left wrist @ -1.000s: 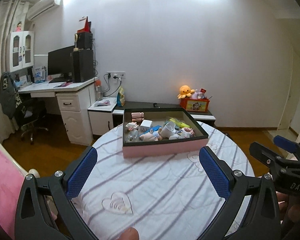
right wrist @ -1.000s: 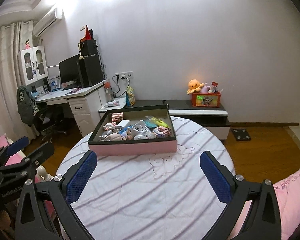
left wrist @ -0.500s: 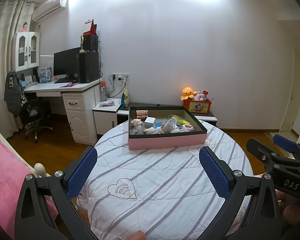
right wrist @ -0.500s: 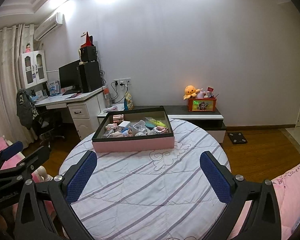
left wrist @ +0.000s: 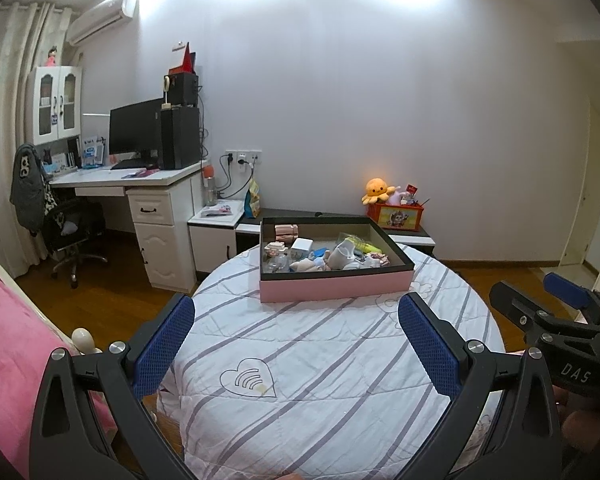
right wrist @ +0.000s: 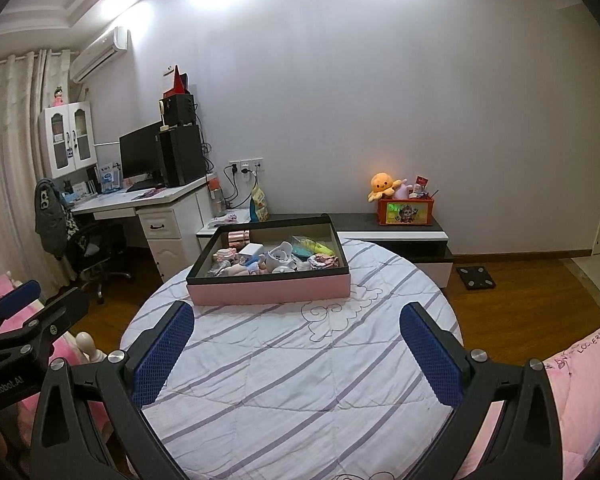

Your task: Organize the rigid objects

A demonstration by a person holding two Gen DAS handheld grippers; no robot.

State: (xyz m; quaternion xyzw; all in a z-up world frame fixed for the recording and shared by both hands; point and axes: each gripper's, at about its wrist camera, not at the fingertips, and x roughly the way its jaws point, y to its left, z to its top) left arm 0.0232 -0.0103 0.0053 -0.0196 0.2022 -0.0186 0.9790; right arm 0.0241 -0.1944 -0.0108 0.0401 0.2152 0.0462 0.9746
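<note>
Hovering above round table (left wrist: 320, 360): left claw (left wrist: 296, 344), right claw (right wrist: 296, 344) released; box (left wrist: 336, 290) ahead.

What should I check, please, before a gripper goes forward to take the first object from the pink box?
1. Left gripper open, holding nothing: ok.
2. Right gripper open, holding nothing: ok.
3. Pink box flat on the round table, inside its edge: ok.
4. Striped cloth between both grippers and the box bare of objects: ok.
5. One object free to grasp alone: not ok; the white cup and small items lie heaped together.
6. A place to sort objects into: cannot tell.
</note>
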